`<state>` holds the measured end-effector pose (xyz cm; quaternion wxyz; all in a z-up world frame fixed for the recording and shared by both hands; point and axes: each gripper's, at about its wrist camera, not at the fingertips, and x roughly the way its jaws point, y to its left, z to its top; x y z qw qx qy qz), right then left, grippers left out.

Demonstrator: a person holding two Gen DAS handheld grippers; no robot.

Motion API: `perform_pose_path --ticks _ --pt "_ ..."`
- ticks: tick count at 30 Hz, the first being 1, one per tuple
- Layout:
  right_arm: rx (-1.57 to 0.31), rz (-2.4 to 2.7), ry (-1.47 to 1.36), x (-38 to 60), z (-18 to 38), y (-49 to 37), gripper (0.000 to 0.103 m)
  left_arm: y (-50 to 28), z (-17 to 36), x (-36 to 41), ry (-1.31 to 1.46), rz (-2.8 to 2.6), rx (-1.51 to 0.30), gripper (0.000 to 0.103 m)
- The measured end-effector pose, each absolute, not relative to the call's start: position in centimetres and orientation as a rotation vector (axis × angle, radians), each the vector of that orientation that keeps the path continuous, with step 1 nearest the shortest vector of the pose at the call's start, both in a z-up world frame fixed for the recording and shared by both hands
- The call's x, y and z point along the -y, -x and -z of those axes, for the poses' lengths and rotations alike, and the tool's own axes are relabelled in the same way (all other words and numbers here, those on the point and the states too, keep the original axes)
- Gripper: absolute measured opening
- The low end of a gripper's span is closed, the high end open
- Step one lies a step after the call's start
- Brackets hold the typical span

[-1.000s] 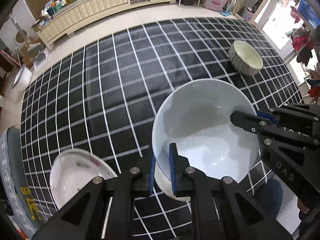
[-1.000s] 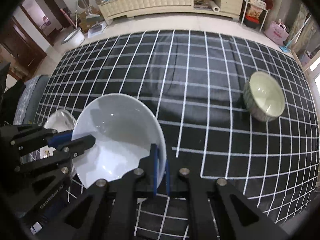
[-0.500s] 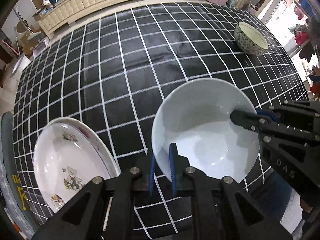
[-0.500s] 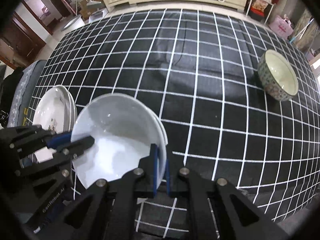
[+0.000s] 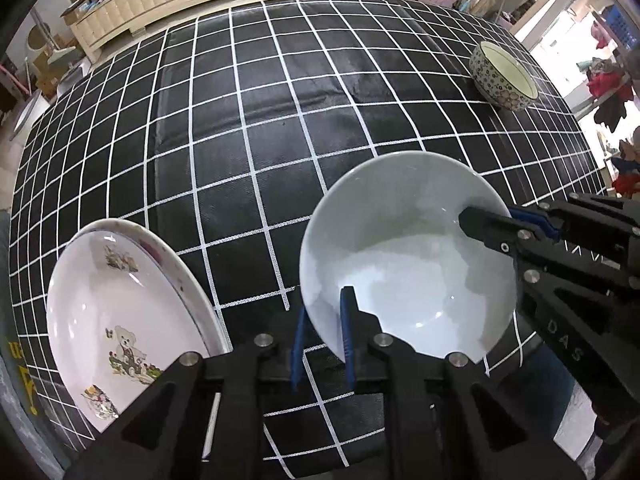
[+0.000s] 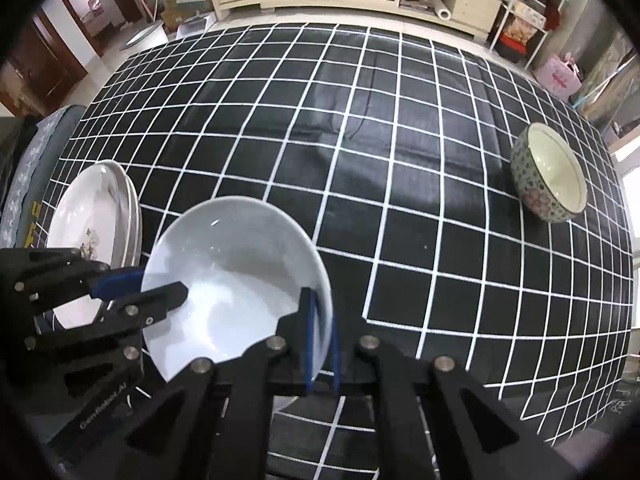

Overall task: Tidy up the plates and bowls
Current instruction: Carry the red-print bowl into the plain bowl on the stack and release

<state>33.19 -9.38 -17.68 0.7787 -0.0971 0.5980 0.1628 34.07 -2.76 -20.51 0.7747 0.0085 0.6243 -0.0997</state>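
Daylight from my right blows out the windows [image 5: 580, 32], my claws throw soft shadows inside the glinting white bowl [image 5: 404, 252], and the fisheye bends the sharp grid cloth [image 6: 360, 160] toward black corners.

Your bowl [image 5: 404, 256] sits between both grippers, above the near part of the table [image 5: 248, 128]. The left gripper [image 5: 322, 336] pinches its near-left rim, the right gripper [image 6: 322, 340] its near-right rim. To your left, stacked plates [image 5: 116, 312] rest by the table edge (one on another). Far right, well apart, stands a smaller bowl [image 6: 550, 174].
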Motion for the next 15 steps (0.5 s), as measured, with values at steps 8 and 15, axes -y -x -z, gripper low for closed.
perform_pose_path --ticks 8,15 --pt "-1.281 -0.345 0.179 10.1 16.8 -32.9 0.010 -34.2 18.8 2.3 0.004 0.208 -1.322 0.029" --pt "-1.212 -0.335 0.144 11.0 13.9 -32.1 0.023 -33.4 15.5 2.8 -0.031 0.211 -1.225 0.039"
